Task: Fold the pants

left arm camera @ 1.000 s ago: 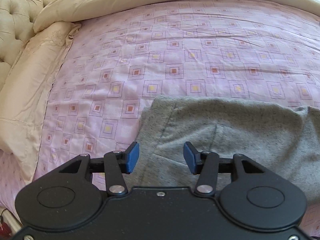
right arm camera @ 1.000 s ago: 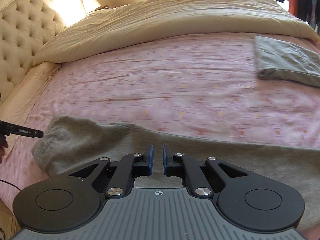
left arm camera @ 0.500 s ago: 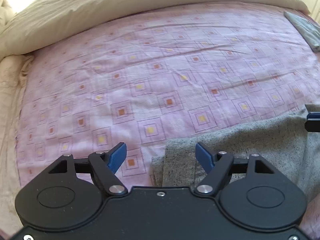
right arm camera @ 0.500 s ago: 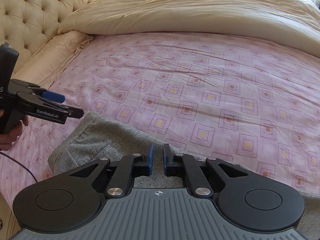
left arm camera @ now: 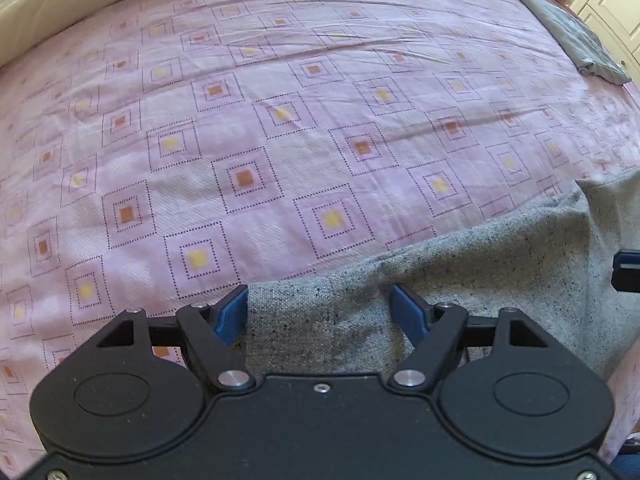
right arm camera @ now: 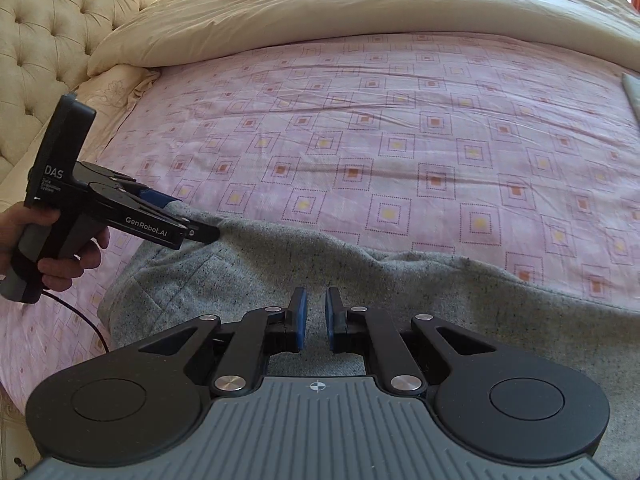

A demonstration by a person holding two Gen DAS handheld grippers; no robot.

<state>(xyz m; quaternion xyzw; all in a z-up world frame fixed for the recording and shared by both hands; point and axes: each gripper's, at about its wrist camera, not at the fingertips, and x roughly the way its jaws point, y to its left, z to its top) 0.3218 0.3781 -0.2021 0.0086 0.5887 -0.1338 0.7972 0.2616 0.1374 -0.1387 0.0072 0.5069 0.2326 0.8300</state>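
Grey speckled pants [right arm camera: 280, 272] lie along the near edge of the pink patterned bedsheet [right arm camera: 400, 140]. My left gripper [left arm camera: 320, 300] points steeply down over the pants' [left arm camera: 480, 272] left end. Its jaws are opening wide, and the cloth lies under and between the blue pads without being pinched. In the right wrist view a hand [right arm camera: 60, 264] holds that left gripper [right arm camera: 188, 218] at the pants' upper left corner. My right gripper [right arm camera: 316, 316] hovers over the middle of the pants. Its pads are closed to a narrow slit with nothing seen gripped. Its tip [left arm camera: 626, 276] shows at the left view's right edge.
A cream duvet [right arm camera: 360, 4] is piled along the far side of the bed. A tufted headboard [right arm camera: 60, 20] and a pillow [right arm camera: 116, 84] stand at the left. A folded grey garment [left arm camera: 572, 36] lies at the far right of the sheet. A black cable [right arm camera: 92, 324] trails from the left gripper.
My left gripper's jaws have spread wider, and it has sunk and tipped down onto the pants' left end. The right wrist view has swung toward the headboard, and the left gripper now shows in it.
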